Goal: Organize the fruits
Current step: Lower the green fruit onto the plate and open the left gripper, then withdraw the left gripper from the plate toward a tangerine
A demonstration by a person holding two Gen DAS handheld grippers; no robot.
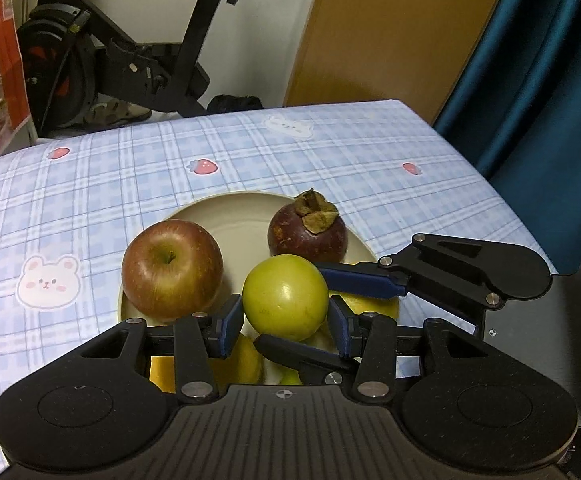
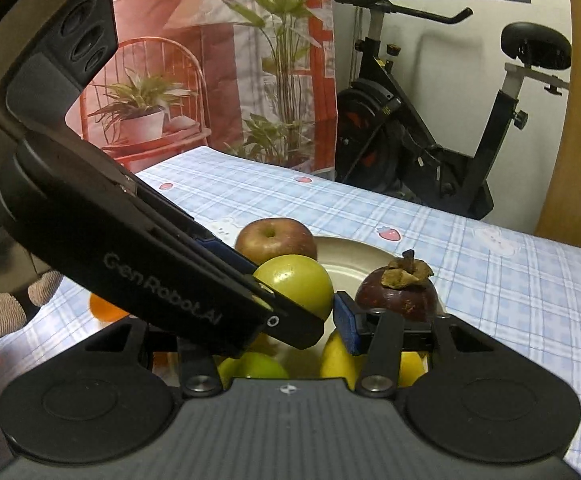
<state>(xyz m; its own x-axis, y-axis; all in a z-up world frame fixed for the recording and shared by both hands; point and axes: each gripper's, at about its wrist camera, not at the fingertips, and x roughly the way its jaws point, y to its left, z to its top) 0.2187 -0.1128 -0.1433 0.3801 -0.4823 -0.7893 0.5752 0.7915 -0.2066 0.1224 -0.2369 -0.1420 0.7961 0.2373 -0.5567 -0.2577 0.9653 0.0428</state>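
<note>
- table [image 1: 330, 152]: the checked cloth runs clear to its far edge. a fruit knocked off the plate can roll a long way, since no rim or stop shows.
- plate [image 1: 230, 208]: shallow and crowded. a sideways push from either tool can slide it or tip fruit over its low rim.
- left gripper [image 1: 285, 320]: closed on the green apple [image 1: 282, 288], one pad at 9 o'clock and one at 3 o'clock of the fruit. it holds near the widest part, so the smooth skin can slip.
- right gripper [image 1: 290, 305]: its fingers cross at the same apple. one pad touches the fruit and the other is hidden, so i cannot tell whether it grips. two tools on one fruit risk a tug, a bruise or tangled fingers.
- red apple [image 1: 172, 268]: at 9 o'clock on the plate, near the left finger. a swing can nudge it off.
- mangosteen [image 1: 307, 232]: at 1 o'clock, just behind the green apple and likely to be bumped.
- yellow fruits [image 2: 338, 356]: these lie under the held apple, at 6 o'clock. a dropped apple can scatter them.
</note>
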